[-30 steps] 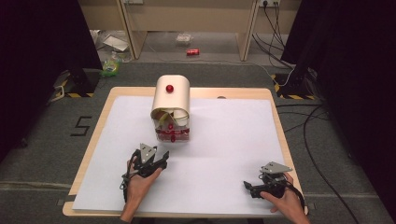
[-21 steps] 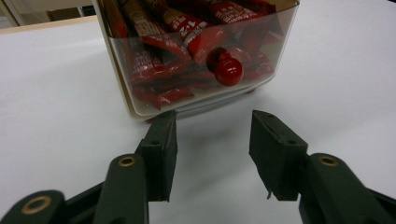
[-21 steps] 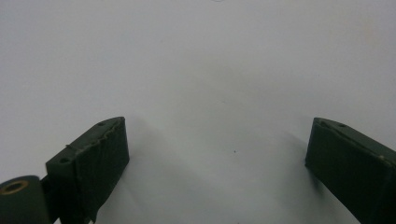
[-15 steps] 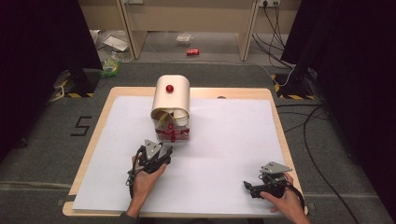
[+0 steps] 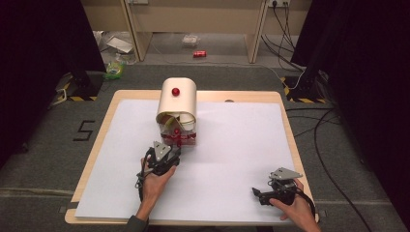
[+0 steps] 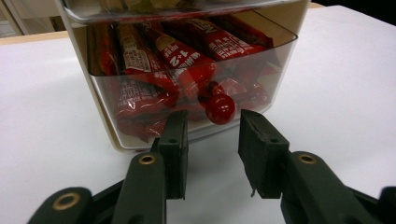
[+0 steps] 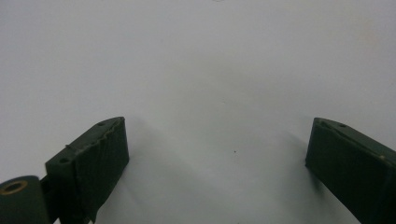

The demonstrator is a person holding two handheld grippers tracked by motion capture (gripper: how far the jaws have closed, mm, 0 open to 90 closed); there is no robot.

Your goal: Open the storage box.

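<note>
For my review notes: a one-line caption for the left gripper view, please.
Left gripper open just short of the red knob on a clear drawer of red packets.

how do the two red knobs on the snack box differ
The top knob sits on the cream curved lid; the lower knob sticks out from the clear drawer full of red snack bars. The lower knob is just ahead of the left tongs, untouched; the top knob has no tongs near. Both are round, glossy red.

The left hand-held gripper (image 5: 170,153) sits just before the cream snack box's (image 5: 177,104) red-knobbed drawer (image 5: 180,137).
</note>
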